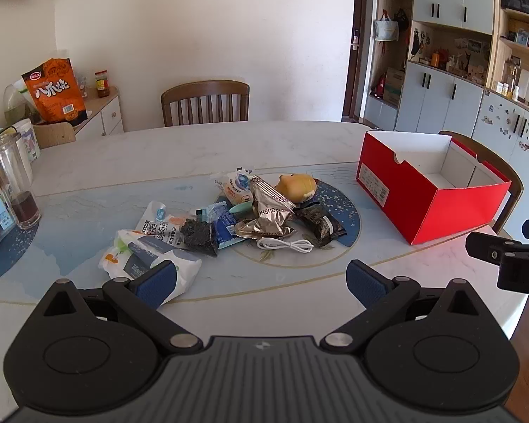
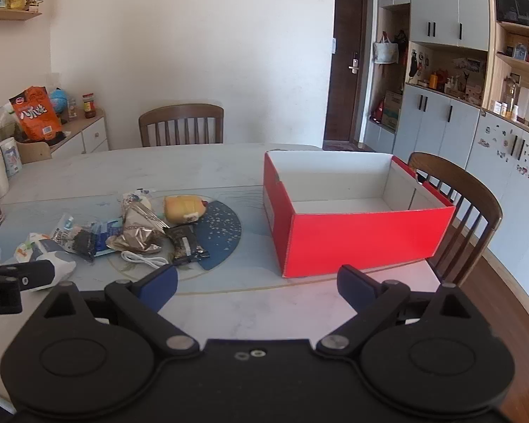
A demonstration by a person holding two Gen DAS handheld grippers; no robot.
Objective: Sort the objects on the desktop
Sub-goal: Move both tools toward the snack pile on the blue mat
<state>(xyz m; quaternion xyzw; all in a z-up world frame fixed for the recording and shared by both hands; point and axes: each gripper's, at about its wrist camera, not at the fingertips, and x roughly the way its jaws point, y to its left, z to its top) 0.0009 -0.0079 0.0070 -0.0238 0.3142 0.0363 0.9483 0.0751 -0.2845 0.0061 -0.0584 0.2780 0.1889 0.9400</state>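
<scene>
A heap of small items lies mid-table: a yellow soft toy point(image 1: 297, 185) point(image 2: 184, 208), silver foil packets point(image 1: 271, 208) point(image 2: 139, 231), a dark wrapped snack point(image 1: 321, 224) point(image 2: 187, 245), a coiled white cable point(image 1: 285, 245) point(image 2: 143, 259), blue sachets point(image 1: 222, 224) and white tissue packs point(image 1: 148, 259). To the right stands an open red box point(image 1: 430, 208) point(image 2: 363, 239), white and bare inside. My left gripper point(image 1: 261, 282) hovers open at the near edge of the heap, its left pad over a tissue pack. My right gripper point(image 2: 257, 283) is open in front of the box, holding nothing.
A glass tumbler point(image 1: 16, 190) with dark liquid and other containers crowd the table's left end. Wooden chairs point(image 1: 205, 103) point(image 2: 458, 211) stand behind the table and beside the box. An orange snack bag point(image 1: 54, 90) sits on a side cabinet. Cupboards line the right wall.
</scene>
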